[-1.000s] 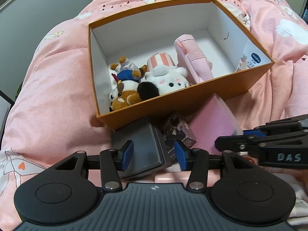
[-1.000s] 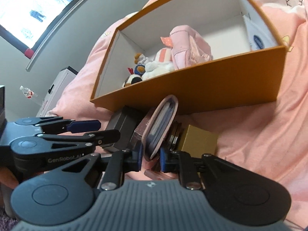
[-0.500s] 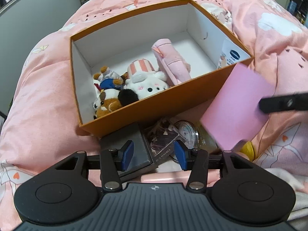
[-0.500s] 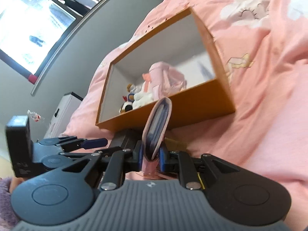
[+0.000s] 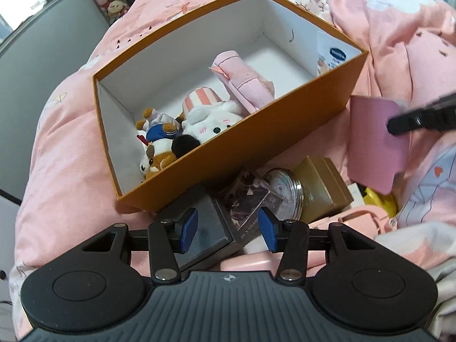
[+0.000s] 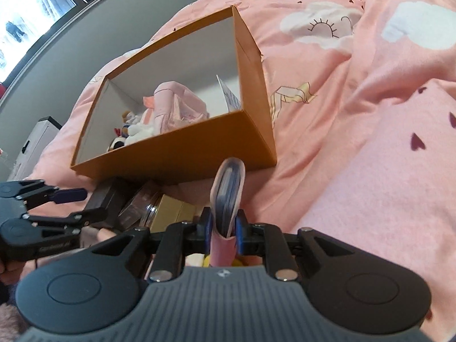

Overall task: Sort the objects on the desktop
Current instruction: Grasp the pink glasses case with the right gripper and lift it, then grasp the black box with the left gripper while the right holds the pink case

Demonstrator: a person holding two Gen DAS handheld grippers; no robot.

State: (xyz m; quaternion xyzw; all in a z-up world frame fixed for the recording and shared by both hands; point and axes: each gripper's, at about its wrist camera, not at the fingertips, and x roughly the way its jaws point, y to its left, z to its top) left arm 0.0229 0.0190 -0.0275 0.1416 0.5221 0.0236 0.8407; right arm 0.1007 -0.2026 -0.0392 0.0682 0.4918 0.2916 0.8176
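An orange box lies on the pink duvet and holds plush toys and a pink pouch. My right gripper is shut on a flat pink case and holds it upright in the air, in front of the box's right corner. My left gripper is open and empty, low over a dark grey box and a patterned dark box in front of the orange box.
A round tin, a gold box and a yellow item lie by the orange box's front wall. A white tube with a blue label leans inside the box at the right. The duvet is rumpled to the right.
My right gripper has lifted the pink case out of the pile and carried it up and to the right. My left gripper has stayed open over the dark boxes.
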